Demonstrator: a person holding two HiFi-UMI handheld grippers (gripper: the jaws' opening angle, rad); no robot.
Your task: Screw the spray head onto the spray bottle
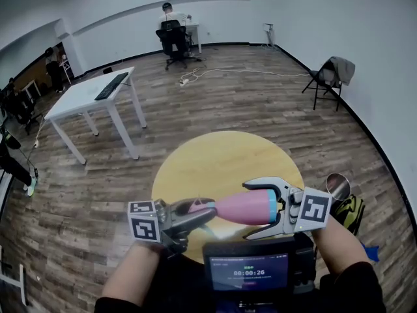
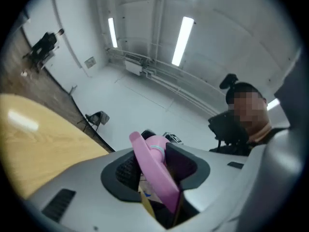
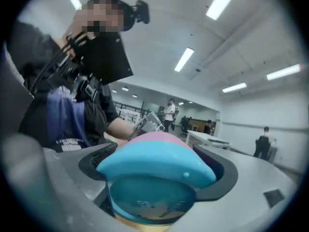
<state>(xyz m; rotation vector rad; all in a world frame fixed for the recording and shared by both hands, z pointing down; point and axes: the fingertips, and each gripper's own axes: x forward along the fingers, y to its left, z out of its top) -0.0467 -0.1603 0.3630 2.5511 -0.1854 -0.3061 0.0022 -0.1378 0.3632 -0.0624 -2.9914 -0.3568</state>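
Note:
Above the near edge of the round yellow table (image 1: 215, 155), a pink spray bottle (image 1: 238, 208) with a blue base lies level. My right gripper (image 1: 247, 209) is shut around the base. In the right gripper view the blue base (image 3: 159, 163) fills the gap between the jaws of that gripper (image 3: 159, 172). The pink spray head (image 1: 197, 207) meets the bottle's neck from the left, with my left gripper (image 1: 207, 212) shut on it. In the left gripper view the spray head (image 2: 145, 153) sits between the dark pads of this gripper (image 2: 157, 168). The joint between head and neck is hidden.
A white desk (image 1: 91, 96) stands on the wooden floor at the left. At the back a person sits on an office chair (image 1: 172, 34). A folding chair with a jacket (image 1: 329, 77) is by the right wall, and a cable (image 1: 215, 72) lies on the floor. A screen device (image 1: 247, 272) hangs below my grippers.

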